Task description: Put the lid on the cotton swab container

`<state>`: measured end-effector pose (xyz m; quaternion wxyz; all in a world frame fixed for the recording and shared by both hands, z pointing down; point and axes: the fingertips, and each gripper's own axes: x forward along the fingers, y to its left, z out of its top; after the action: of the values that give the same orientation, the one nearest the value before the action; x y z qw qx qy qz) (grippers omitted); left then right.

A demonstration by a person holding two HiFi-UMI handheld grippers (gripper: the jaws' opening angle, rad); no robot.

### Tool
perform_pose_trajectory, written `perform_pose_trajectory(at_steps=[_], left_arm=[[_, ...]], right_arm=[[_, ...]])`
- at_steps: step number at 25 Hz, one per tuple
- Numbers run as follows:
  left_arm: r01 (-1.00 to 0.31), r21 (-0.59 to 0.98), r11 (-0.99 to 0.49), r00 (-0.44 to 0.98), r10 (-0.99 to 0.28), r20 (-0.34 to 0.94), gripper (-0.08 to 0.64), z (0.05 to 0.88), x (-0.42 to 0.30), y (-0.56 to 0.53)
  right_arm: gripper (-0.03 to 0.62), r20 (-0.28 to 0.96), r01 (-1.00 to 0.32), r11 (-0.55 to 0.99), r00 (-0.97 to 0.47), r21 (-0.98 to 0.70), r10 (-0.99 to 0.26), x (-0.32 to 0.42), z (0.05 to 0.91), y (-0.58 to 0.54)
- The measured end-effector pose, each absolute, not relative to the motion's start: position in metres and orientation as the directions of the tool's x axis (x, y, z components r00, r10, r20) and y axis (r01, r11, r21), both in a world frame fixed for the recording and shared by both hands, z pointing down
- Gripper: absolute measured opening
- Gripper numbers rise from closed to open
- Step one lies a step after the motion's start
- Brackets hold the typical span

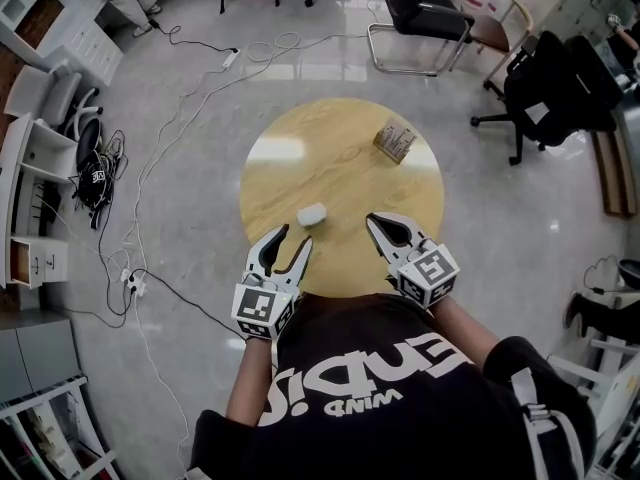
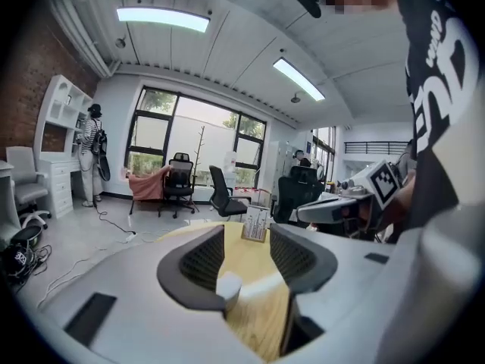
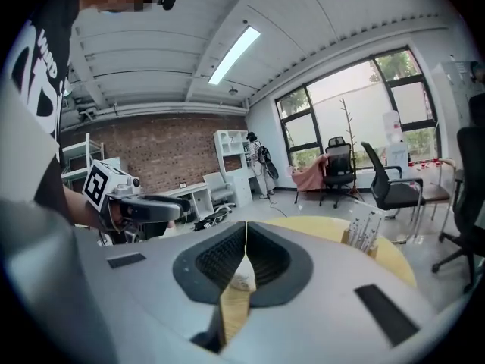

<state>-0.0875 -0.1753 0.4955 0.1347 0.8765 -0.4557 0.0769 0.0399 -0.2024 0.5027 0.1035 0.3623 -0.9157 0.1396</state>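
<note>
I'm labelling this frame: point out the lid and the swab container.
lid [image 1: 312, 213]: head view, middle of its top.
swab container [image 1: 394, 142]: head view, middle of its visible face.

Head view: both grippers are held out low in front of the chest, side by side and well apart. The left gripper [image 1: 296, 236] is seen at roughly 7 o'clock from the frame's middle, aimed toward 1 o'clock, jaws clearly spread. The right gripper [image 1: 373, 219] is found around 4 o'clock, angled somewhere between 10 and 11 o'clock, jaws brought together at the tips. The left forearm [image 1: 250, 373] and right forearm [image 1: 468, 326] are bare and kept in close.
</note>
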Motion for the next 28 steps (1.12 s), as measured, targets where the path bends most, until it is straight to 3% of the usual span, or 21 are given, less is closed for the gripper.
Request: perform_pose_trajectory(at_steps=[6, 10, 28], left_arm=[[-0.861, 0.171, -0.479, 0.508, -0.831, 0.228, 0.170, 0.484, -0.107, -0.162], [-0.885, 0.153, -0.441, 0.464, -0.862, 0.203, 0.020, 0.480, -0.111, -0.162], [-0.898, 0.145, -0.414, 0.436, -0.881, 0.183, 0.014, 0.475, -0.109, -0.149]], right_arm=[[0.003, 0.251, -0.734, 0.654, -0.678, -0.184, -0.691, 0.059, 0.482, -0.204], [0.003, 0.232, -0.732, 0.661, -0.680, -0.165, -0.696, 0.060, 0.482, -0.205], [0.002, 0.204, -0.748, 0.653, -0.662, -0.117, -0.721, 0.061, 0.475, -0.195]])
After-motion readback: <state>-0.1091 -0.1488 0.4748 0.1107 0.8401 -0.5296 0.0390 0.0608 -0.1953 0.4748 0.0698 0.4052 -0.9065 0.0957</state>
